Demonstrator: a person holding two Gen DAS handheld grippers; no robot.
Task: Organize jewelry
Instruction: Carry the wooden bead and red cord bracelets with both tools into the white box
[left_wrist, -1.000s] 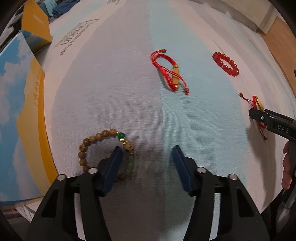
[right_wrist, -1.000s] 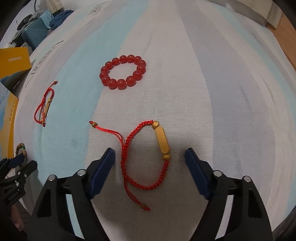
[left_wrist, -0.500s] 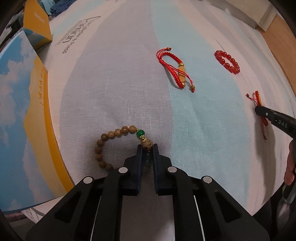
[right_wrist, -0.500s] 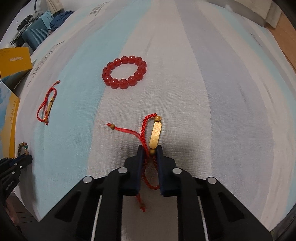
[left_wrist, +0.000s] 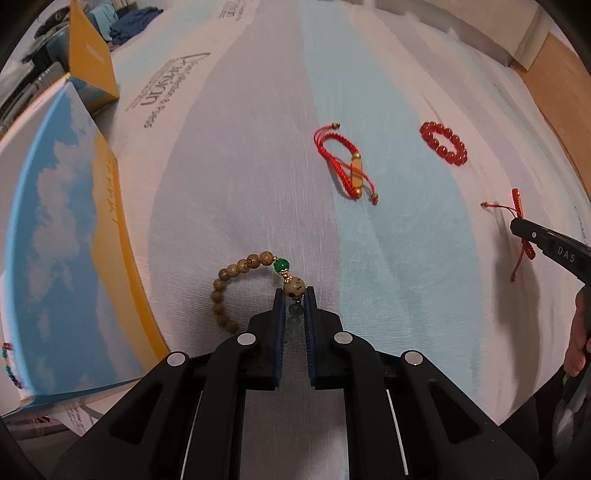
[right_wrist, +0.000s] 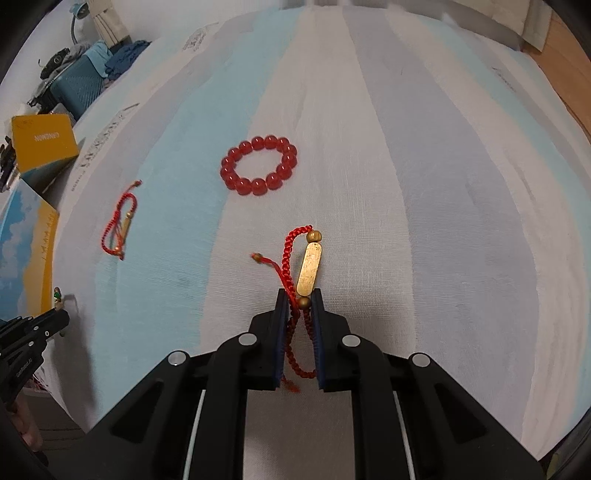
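Beside the blue-and-yellow box (left_wrist: 62, 236), the left tool (left_wrist: 294, 295) now pinches the wooden bead bracelet (left_wrist: 236, 284); the right tool (right_wrist: 299, 299) has closed on a red cord bracelet (right_wrist: 310, 262), with the red bead bracelet (right_wrist: 258, 164) beyond.

- The striped cloth (right_wrist: 424, 184) lies wide and bare to the right of the right gripper (right_wrist: 299, 295); nothing stands on that side.
- Ahead of that gripper, the red bead bracelet (right_wrist: 258, 166) lies flat on the cloth, low but in the straight line forward.
- A second red cord bracelet (left_wrist: 347, 166) sits in the middle ground between the two grippers, apart from both.
- On the left gripper's (left_wrist: 294, 295) left, the big blue-and-yellow box (left_wrist: 62, 229) rises close beside it like a wall.
- Farther back, a yellow box (left_wrist: 92, 62) stands upright at the cloth's edge.
- Between the big box and the middle bracelet runs a clear lane of cloth forward.
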